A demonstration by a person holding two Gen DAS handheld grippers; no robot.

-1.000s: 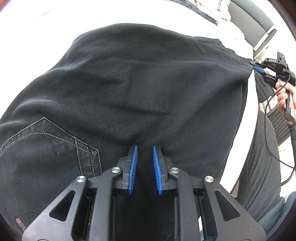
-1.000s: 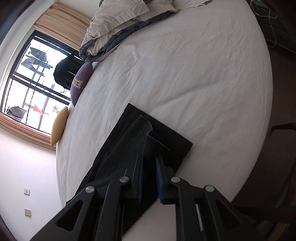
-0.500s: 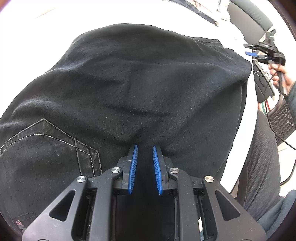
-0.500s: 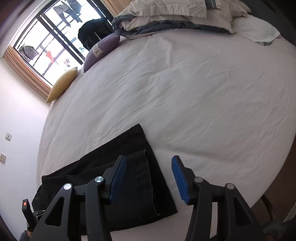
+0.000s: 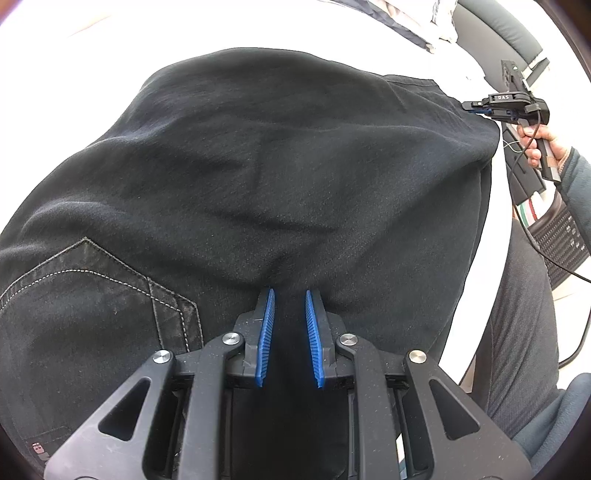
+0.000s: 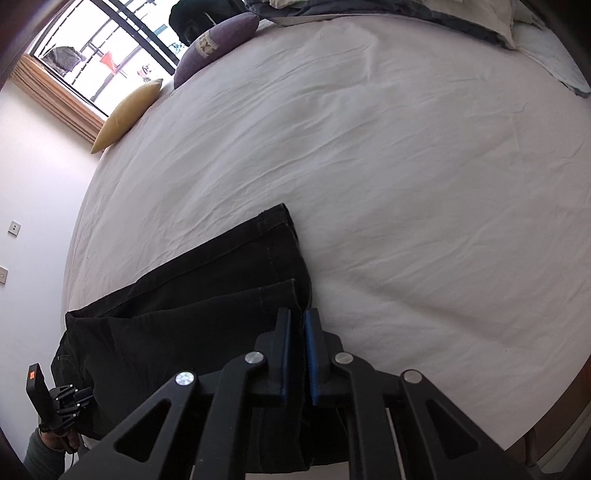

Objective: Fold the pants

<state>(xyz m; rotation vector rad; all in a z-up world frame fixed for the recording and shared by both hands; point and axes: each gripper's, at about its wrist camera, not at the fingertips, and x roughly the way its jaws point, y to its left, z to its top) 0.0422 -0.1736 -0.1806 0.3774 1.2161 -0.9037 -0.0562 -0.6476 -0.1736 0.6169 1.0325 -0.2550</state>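
- One pair of black pants (image 5: 280, 177) spread flat on the white bed (image 6: 388, 158), near the bed's front edge; folded lengthwise, one leg on the other.
- Two leg hems (image 6: 284, 251) at the right end, stacked, the upper one set a little back from the lower.
- One back pocket (image 5: 85, 295) with pale stitching at the waist end, beside the left tool.
- Two tools, one at each end of the pants.
- Left tool (image 5: 289, 339): blue pads pressed into the dark cloth near the waist, pinching a fold of it, with a narrow gap left between them.
- Right tool (image 6: 296, 354): jaws just closed in on the near edge of the leg end; pads nearly together with dark cloth between them, pinching the hem edge.
- Same right tool seen far off from the left wrist view, its tip at the corner of the pants, held by one hand (image 5: 537, 144) with a grey sleeve and a trailing cable.
- Left tool seen small from the right wrist view at the waist end, low left.
- Two cushions at the far side of the bed: one yellow (image 6: 125, 116), one purple (image 6: 214, 46).
- One heap of bedding (image 6: 424, 18) at the head of the bed.
- One window (image 6: 107, 48) with bars behind the cushions.
- Two wall sockets (image 6: 14, 228) on the white wall at left.
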